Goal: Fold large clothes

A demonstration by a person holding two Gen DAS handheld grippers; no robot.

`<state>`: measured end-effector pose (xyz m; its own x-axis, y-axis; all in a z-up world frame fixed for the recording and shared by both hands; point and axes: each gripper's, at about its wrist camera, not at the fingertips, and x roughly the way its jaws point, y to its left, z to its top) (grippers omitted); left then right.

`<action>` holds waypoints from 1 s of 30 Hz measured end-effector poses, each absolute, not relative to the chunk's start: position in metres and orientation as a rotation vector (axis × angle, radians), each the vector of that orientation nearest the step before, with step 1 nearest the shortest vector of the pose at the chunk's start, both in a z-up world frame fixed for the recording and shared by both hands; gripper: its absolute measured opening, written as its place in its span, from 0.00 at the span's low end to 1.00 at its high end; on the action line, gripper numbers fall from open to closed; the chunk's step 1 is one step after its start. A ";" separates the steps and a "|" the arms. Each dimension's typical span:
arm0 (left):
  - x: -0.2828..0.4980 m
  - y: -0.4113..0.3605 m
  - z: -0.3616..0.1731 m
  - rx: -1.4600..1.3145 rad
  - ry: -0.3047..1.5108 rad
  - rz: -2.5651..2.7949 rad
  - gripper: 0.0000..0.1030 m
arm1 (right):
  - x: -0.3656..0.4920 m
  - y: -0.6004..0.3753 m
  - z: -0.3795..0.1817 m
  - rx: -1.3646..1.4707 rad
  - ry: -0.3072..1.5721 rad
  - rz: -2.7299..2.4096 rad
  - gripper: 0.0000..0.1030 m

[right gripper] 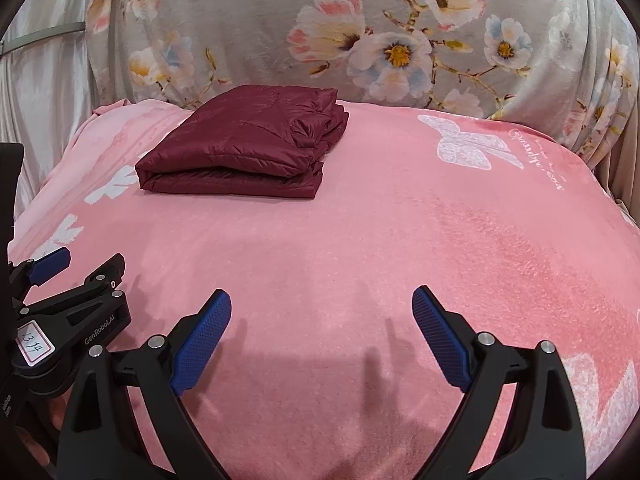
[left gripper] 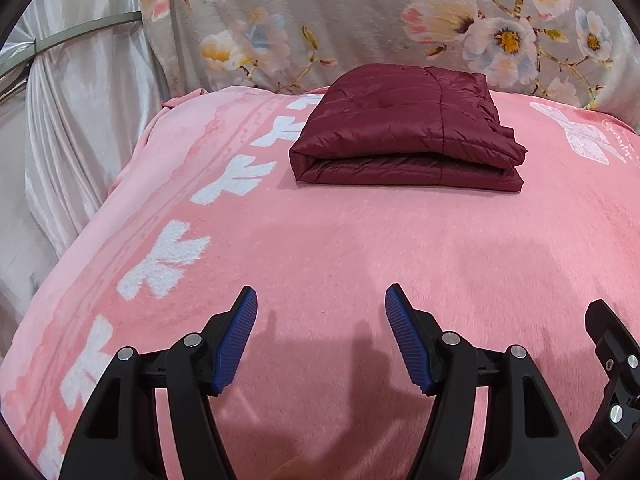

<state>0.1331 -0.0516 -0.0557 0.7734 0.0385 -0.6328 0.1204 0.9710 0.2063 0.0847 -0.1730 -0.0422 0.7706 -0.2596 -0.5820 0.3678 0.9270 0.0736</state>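
A dark red quilted jacket lies folded into a compact rectangle at the far side of a pink blanket. It also shows in the right wrist view, far left. My left gripper is open and empty, held above the blanket well short of the jacket. My right gripper is open and empty, also near the front, to the right of the left gripper. Part of the left gripper shows at the left edge of the right wrist view.
A grey floral cloth rises behind the blanket like a backrest. A pale satin curtain hangs at the left. The blanket carries white butterfly prints and drops off at its left and right edges.
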 end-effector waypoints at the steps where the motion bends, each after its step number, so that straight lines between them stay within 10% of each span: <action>1: 0.133 -0.051 -0.056 0.241 0.686 -0.046 0.63 | 0.085 -0.173 -0.042 0.188 0.602 -0.341 0.87; 30: 0.132 -0.046 -0.058 0.243 0.696 -0.045 0.63 | 0.088 -0.167 -0.046 0.180 0.616 -0.338 0.87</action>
<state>0.1315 -0.0460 -0.0579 0.7675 0.0396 -0.6398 0.1222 0.9707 0.2067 0.0882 -0.1670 -0.0456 0.7634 -0.2564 -0.5928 0.3626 0.9297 0.0649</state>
